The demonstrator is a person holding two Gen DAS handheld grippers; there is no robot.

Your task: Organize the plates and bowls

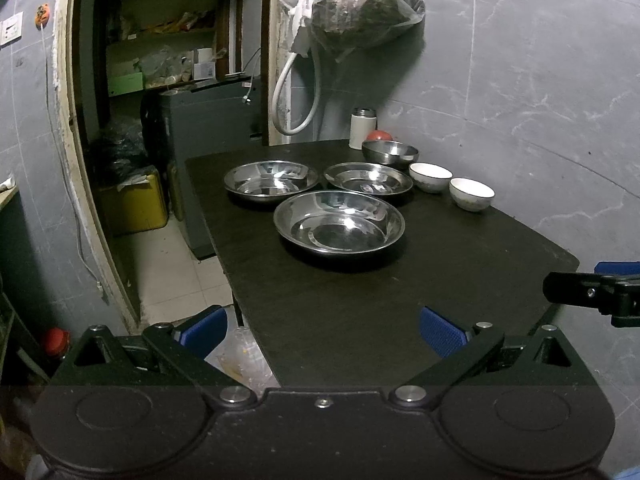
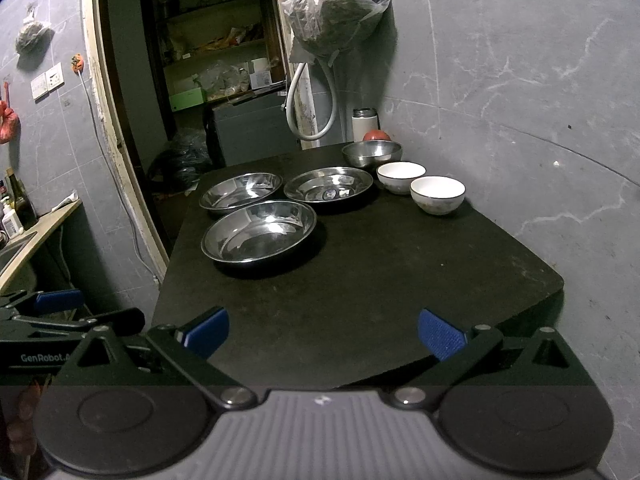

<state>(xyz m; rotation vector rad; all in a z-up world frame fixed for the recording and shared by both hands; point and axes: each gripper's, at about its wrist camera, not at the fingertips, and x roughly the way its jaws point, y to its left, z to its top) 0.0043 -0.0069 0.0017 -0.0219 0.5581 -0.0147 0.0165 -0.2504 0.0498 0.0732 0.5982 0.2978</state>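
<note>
Blue pads face each other across a wide gap on both tools: the left gripper [image 1: 322,330] and the right gripper [image 2: 323,332] hang spread and empty over the near edge of the table [image 1: 360,300]. Well ahead lie three shiny steel plates [image 1: 339,224], set close in a triangle. Behind them to the right stands a steel bowl [image 1: 390,152], then two white bowls [image 1: 471,194] in a row. The tabletop is matte black; grey marbled wall tiles [image 2: 520,80] rise beside it.
</note>
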